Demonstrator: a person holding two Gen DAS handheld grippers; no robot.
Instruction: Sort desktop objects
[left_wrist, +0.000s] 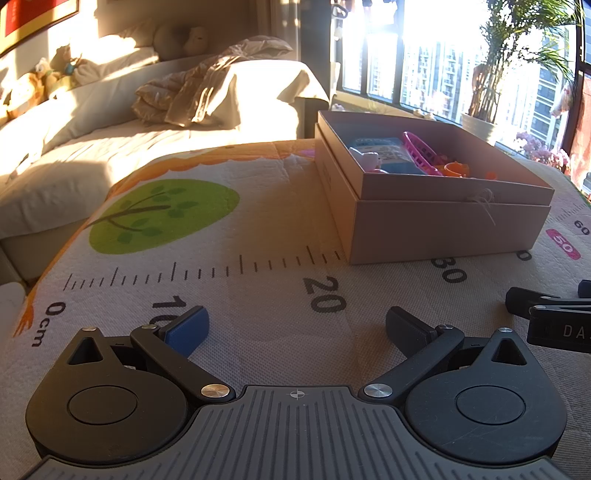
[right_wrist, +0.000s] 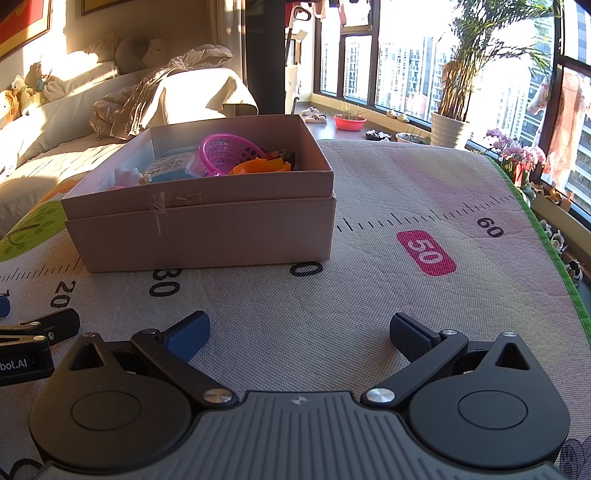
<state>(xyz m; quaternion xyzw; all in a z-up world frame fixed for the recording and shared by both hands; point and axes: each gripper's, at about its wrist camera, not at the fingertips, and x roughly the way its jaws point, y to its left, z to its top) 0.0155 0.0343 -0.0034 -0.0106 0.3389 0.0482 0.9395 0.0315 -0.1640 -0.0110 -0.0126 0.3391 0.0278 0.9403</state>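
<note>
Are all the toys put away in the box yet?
Looks nearly finished. The pink basket, an orange toy and a blue pack already lie in the box. The left gripper and right gripper are both open and hold nothing. No loose toys show on the mat.

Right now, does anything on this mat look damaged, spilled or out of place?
Only minor wear: the cardboard box has a frayed white string and a scuffed patch on its near wall. The toys, including the pink basket, sit inside it, nothing spilled. Both grippers, left and right, are open and empty.
</note>
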